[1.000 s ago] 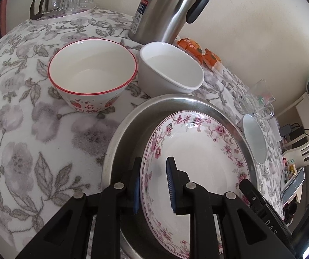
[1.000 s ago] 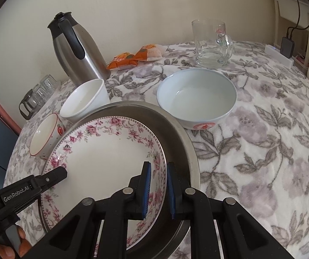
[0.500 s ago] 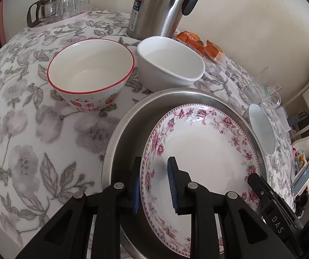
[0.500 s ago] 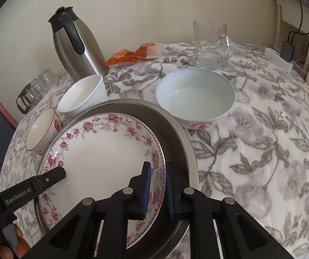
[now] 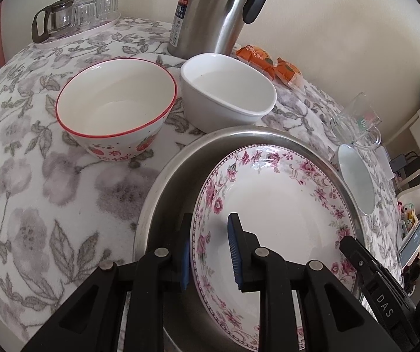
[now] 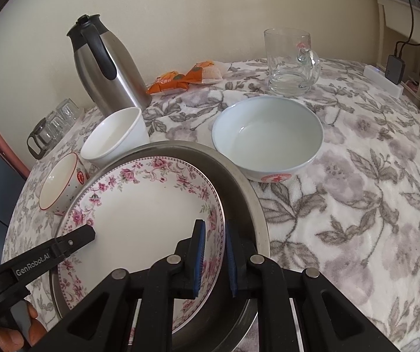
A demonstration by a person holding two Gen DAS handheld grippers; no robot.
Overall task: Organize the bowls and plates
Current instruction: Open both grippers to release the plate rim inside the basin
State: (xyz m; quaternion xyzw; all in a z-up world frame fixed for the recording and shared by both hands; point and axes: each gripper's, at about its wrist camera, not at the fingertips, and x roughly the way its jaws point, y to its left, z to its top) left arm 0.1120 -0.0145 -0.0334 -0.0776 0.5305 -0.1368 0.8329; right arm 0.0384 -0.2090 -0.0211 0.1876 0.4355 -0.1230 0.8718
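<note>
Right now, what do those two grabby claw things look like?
Both are black plastic, built from angular arms joined by round silver pins. Each left gripper and right gripper finger ends in a ribbed blue pad. White lettering runs along the sides: "GenRobot.AI" on the left one, "DAS" on the right one. No cables or sleeves show.

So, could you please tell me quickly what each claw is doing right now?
Left claw: closed on the near-left rim of the white, pink-flowered ceramic plate.
Right claw: closed on the same plate's opposite rim.
</note>
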